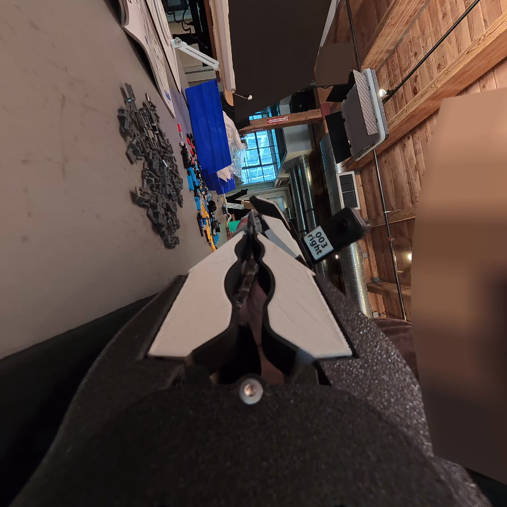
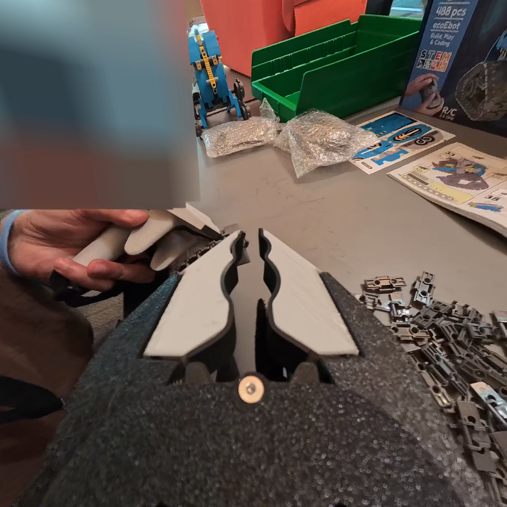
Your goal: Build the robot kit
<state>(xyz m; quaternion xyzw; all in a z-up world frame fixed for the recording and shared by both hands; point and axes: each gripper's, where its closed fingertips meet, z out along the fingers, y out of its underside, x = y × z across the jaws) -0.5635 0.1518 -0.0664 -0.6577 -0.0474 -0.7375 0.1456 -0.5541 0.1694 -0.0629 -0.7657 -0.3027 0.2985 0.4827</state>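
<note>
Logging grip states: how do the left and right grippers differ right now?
The left gripper is shut on a black track strip; the right gripper is open. The left is rolled sideways to the table; the right sits level. Both have white fingers.

Both grippers share one build. The left gripper (image 1: pixel 251 236) and right gripper (image 2: pixel 251 241) each have a speckled black body, a silver hex-socket screw (image 2: pixel 251 389) at the centre, and two pale grey fingers (image 2: pixel 301 301) with wavy black inner edges. The right gripper also carries a small black camera (image 1: pixel 347 226) bearing a white label (image 1: pixel 318 245). The person's hand (image 2: pixel 68 247) has a light blue wristband (image 2: pixel 5 238).
</note>
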